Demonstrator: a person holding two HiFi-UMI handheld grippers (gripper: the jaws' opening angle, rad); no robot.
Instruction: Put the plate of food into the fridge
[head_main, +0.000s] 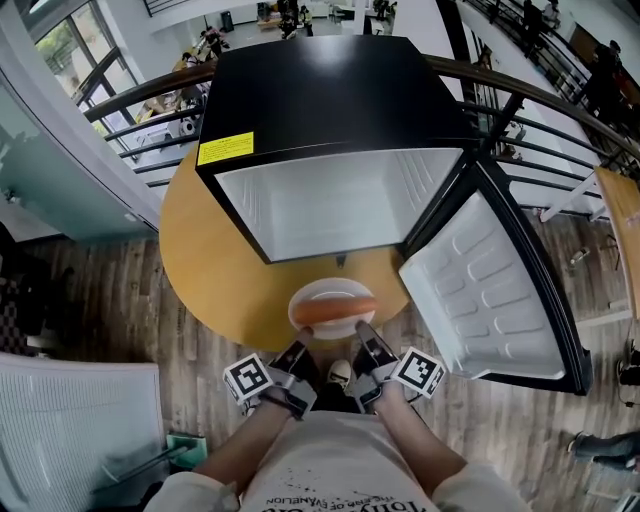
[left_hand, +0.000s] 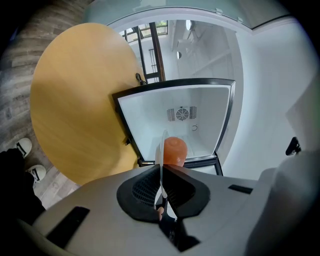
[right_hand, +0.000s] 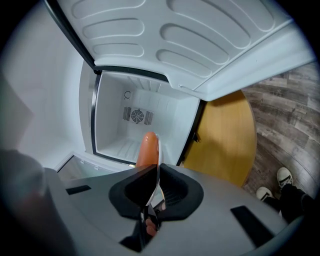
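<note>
White plate (head_main: 303, 300) with a sausage (head_main: 336, 309) hangs over the table's (head_main: 215, 265) near edge, just before the open fridge (head_main: 330, 90). The left gripper (head_main: 298, 355) and right gripper (head_main: 366, 340) each clamp its near rim. Only the gripper views show the back-wall vent (left_hand: 182, 114); the head view shows the door (head_main: 495, 290) swung wide right.

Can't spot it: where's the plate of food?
In the head view the plate is at lower centre, its near rim gripped by the left gripper and right gripper, before the open fridge.
</note>
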